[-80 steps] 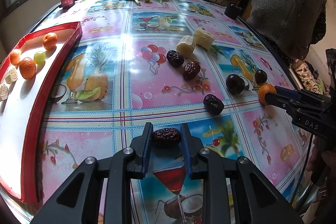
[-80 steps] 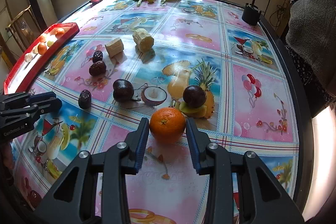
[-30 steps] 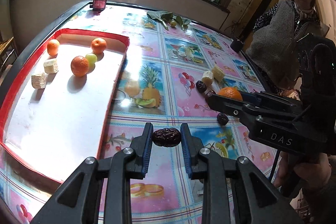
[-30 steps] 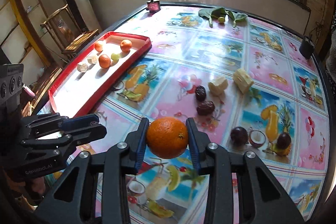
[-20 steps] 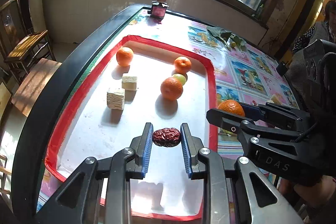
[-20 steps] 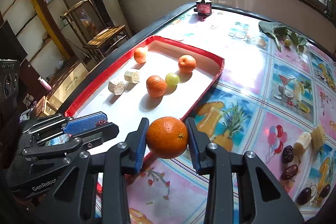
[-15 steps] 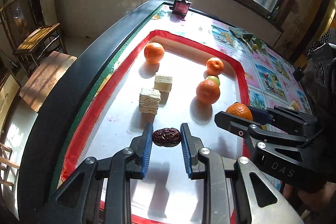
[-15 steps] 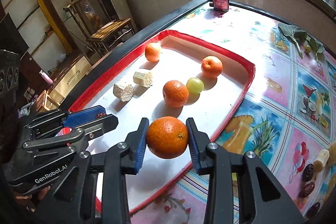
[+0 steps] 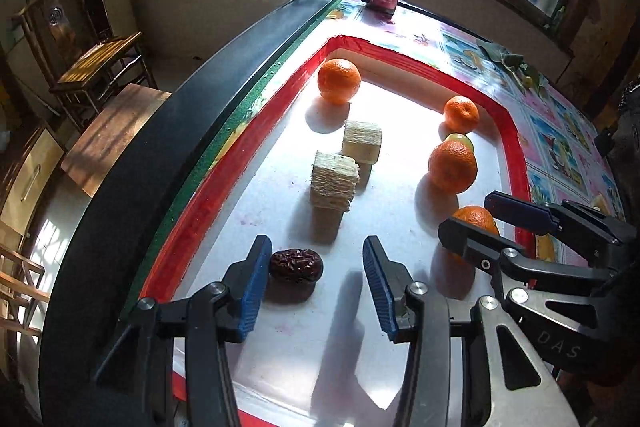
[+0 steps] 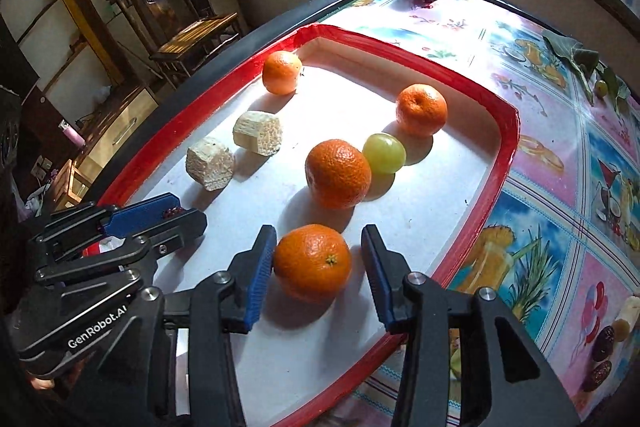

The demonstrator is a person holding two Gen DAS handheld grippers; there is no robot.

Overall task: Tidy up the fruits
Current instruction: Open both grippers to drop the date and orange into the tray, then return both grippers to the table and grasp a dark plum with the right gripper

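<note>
Right wrist view is showing the red tray (image 10: 506,143) now taking both deliveries: the right gripper (image 10: 318,263), clamped on the orange (image 10: 312,261) half a second ago, is spreading wide, fruit resting on the white floor. The left gripper (image 9: 316,275) is likewise gaping, its date (image 9: 296,265) lying released against one finger. Both are looking free to withdraw.

My right gripper (image 10: 318,265) stands spread over the red-rimmed tray (image 10: 502,155), an orange (image 10: 313,261) between my jaws, touching the left pad. Ahead sit 3 more oranges and 1 green grape (image 10: 384,153). My left gripper (image 10: 160,217) hovers to the left.
</note>
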